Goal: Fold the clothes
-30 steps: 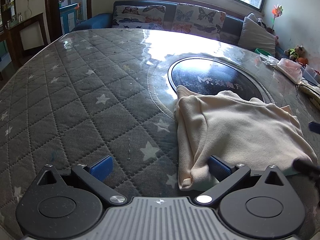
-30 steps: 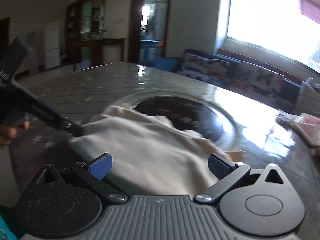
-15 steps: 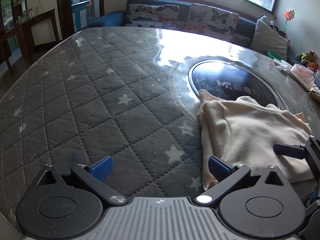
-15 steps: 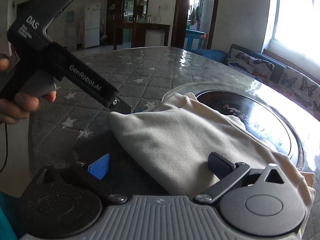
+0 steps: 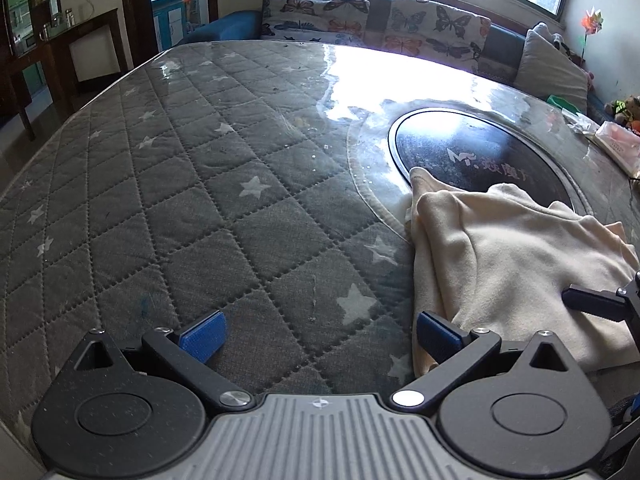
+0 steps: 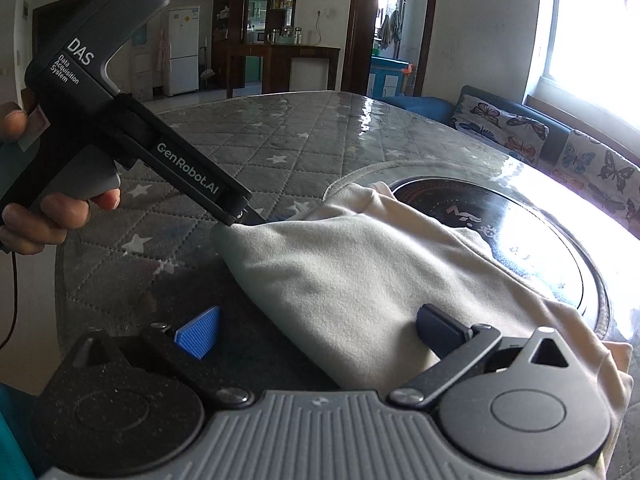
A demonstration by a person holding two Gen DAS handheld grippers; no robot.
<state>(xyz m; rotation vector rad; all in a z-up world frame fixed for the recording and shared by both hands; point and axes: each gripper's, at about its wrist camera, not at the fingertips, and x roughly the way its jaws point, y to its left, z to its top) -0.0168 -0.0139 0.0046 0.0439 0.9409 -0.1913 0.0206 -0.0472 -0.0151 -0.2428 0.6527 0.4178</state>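
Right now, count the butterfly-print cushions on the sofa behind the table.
2 show in the left wrist view: one butterfly-print fabric cushion at the sofa's left, another beside it on the right. Others may be hidden.

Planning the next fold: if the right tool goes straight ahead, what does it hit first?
Probably the cloth, which lies directly ahead of the open right tool; depth is unclear.

The cream garment (image 5: 520, 256) runs off the right edge; in the right wrist view it hides the left hand-held gripper (image 6: 250, 220) tips.
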